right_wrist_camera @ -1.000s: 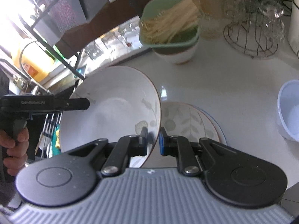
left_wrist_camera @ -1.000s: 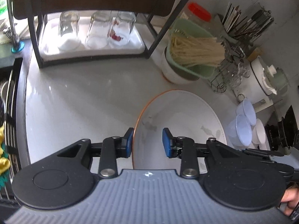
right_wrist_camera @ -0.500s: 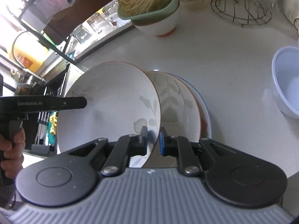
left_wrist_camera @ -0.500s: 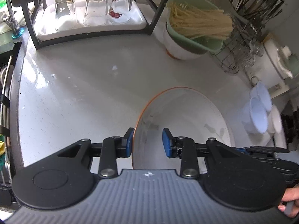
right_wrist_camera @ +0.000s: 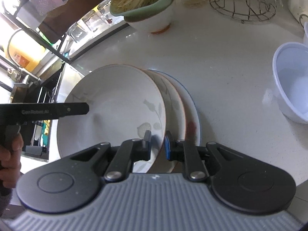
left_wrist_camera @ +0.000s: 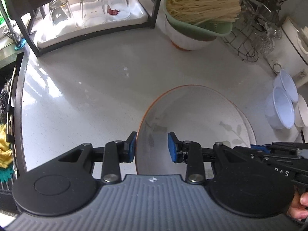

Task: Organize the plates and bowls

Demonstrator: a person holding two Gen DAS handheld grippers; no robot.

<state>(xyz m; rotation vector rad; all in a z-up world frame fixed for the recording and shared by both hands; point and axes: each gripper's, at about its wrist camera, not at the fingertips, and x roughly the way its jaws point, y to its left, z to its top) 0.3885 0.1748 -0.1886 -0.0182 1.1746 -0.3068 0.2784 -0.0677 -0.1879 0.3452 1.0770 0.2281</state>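
A white plate with a leaf print and orange rim is held tilted just over a stack of plates on the white counter. My right gripper is shut on the plate's near rim. My left gripper straddles the opposite rim with its jaws apart, the left pad touching the rim and the right pad clear of it. The left gripper's body shows in the right wrist view. The stack has a leaf-print plate and a blue-rimmed plate beneath.
A green bowl of dry noodles sits on a white bowl at the back. A dark rack with upturned glasses stands back left. Pale blue bowls sit right. A wire rack and the sink flank the counter.
The held plate has come down and tipped flatter onto the stack of plates. Both grippers moved lower and closer to the counter with it.
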